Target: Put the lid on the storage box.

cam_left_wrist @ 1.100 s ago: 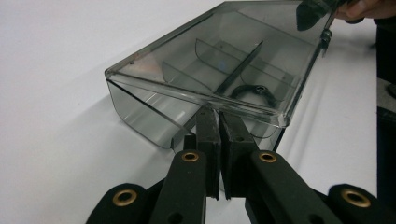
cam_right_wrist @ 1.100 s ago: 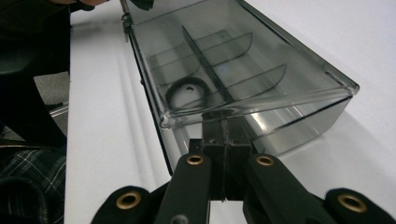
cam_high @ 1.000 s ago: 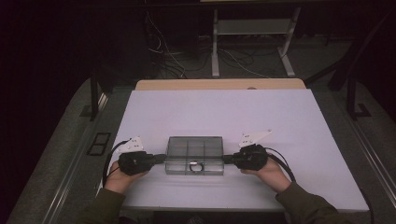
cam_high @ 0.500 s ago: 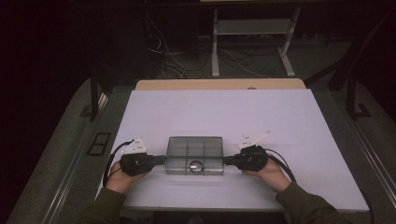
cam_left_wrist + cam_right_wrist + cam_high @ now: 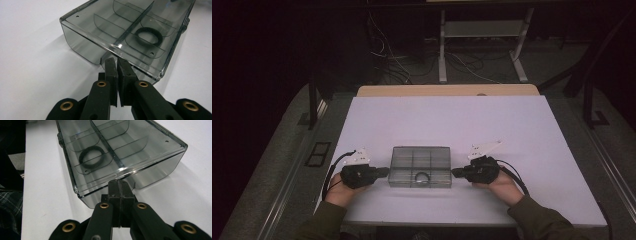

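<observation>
**Both tongs closed at the two ends of the box**

Left gripper [image 5: 384, 172] has its jaws closed, tips against the box's end at 9 o'clock. Right gripper [image 5: 456, 172] is closed too, tips at the opposite end at 3 o'clock. Nothing sits between either pair of pads. The clear smoky box [image 5: 421, 166] lies flat on the white table [image 5: 452, 125], near its 6 o'clock edge. A black ring [image 5: 422, 176] rests in one compartment.

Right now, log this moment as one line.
left gripper: jaws shut at box's left end | right gripper: jaws shut at right end | compartment box: lid closed, on table | black ring: inside
</observation>
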Demonstrator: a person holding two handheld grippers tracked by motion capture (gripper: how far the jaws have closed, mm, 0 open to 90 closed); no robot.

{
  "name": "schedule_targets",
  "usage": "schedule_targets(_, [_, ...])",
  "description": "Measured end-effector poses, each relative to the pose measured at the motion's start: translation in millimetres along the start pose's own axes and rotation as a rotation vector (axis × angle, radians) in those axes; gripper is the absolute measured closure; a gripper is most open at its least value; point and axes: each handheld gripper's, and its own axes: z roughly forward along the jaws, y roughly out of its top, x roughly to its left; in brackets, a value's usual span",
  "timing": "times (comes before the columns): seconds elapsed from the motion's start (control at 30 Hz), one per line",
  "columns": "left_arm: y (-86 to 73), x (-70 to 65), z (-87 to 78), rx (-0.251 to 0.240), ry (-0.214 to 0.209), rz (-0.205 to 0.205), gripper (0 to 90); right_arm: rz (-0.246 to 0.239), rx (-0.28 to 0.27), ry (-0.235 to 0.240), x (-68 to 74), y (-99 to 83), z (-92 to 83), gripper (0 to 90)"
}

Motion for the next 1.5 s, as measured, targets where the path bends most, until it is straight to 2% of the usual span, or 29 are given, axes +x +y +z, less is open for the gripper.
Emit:
schedule_targets(0.33, [-1.2, 0.3, 2.6, 0.02, 0.011, -0.01, 85.5, 0.0, 0.0, -0.001, 0.1, -0.2, 0.0, 89.1])
schedule_targets(0.53, [-1.3, 2.2, 1.2, 0.007, 0.045, -0.029, 76.4, 0.001, -0.007, -0.024, -1.1, -0.2, -2.5, 84.3])
schedule_targets(0.77, [0.2, 5.4, -1.7, -0.025, 0.087, -0.052, 60.9, 0.035, -0.042, -0.06, -7.4, -0.3, -10.5, 68.3])
schedule_targets(0.83, [1.3, 6.3, -3.5, -0.044, 0.099, -0.055, 55.2, 0.046, -0.055, -0.072, -9.5, -0.6, -11.6, 59.2])
schedule_targets(1.1, [5.2, 6.9, -6.0, -0.096, 0.111, -0.066, 38.9, 0.086, -0.069, -0.138, -16.4, -2.4, -14.2, 35.5])
schedule_targets(1.17, [6.8, 7.4, -5.8, -0.099, 0.113, -0.063, 35.5, 0.122, -0.066, -0.152, -20.2, -3.5, -16.4, 28.8])
schedule_targets(1.3, [10.4, 8.1, -6.4, -0.136, 0.108, -0.081, 27.6, 0.135, -0.083, -0.198, -25.4, -6.3, -23.3, 20.8])
schedule_targets(1.43, [14.8, 7.3, -7.2, -0.161, 0.113, -0.087, 19.1, 0.152, -0.089, -0.217, -29.8, -9.8, -29.4, 18.4])
schedule_targets(1.5, [17.8, 6.3, -6.9, -0.171, 0.112, -0.091, 15.7, 0.155, -0.1, -0.228, -30.7, -11.2, -31.5, 11.4])
